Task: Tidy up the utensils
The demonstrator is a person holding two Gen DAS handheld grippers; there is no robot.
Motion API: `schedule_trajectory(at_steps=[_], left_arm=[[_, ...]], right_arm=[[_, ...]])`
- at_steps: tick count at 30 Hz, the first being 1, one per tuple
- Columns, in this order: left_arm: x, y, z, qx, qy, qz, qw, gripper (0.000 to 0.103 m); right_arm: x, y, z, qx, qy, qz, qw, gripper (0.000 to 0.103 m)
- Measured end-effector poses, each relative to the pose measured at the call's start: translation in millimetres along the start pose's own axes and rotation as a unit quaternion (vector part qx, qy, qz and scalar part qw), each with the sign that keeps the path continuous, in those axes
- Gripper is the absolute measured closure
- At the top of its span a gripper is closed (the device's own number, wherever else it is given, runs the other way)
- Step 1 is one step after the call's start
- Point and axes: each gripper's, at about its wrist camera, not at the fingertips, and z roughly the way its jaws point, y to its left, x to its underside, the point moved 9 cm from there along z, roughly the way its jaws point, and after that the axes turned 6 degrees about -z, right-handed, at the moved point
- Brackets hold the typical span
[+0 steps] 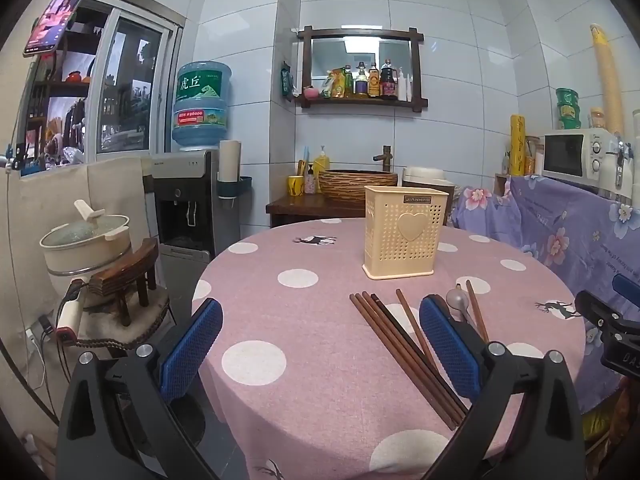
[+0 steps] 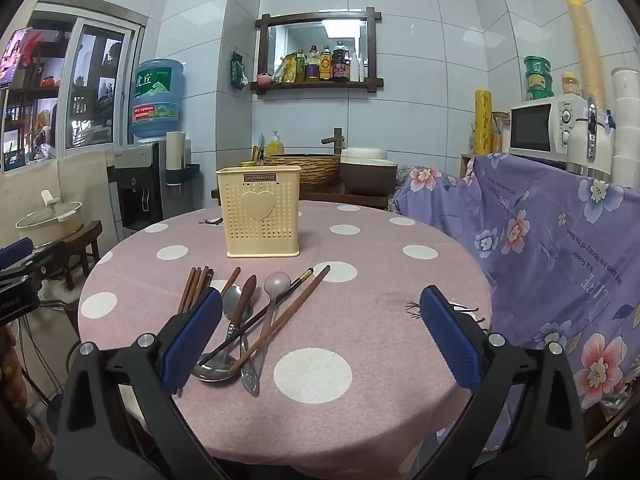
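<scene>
Jaws of the right gripper [image 2: 320,332] and left gripper [image 1: 320,332] stand wide, holding nothing. Utensils [image 2: 248,320] lie heaped in front of the cream holder [image 2: 262,212], long axes running toward it, nearer the right gripper's left finger; that hand looks better placed.

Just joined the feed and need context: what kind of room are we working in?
Likely a small home kitchen or dining corner: a microwave, a water dispenser, and a shelf of sauce bottles behind the round table.
</scene>
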Motion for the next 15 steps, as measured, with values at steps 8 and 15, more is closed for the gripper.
schedule_trajectory(at_steps=[8,15], left_arm=[[-1.0,-2.4,-0.7,-0.001,-0.001,0.0,1.0,0.005],[-0.5,-1.0,-1.3,-0.001,-0.001,0.0,1.0,0.005]], right_arm=[[-0.4,0.6,-0.8,0.0,-0.003,0.0,1.0,0.005],[-1.4,0.6,-0.9,-0.001,-0.003,0.001,1.0,0.005]])
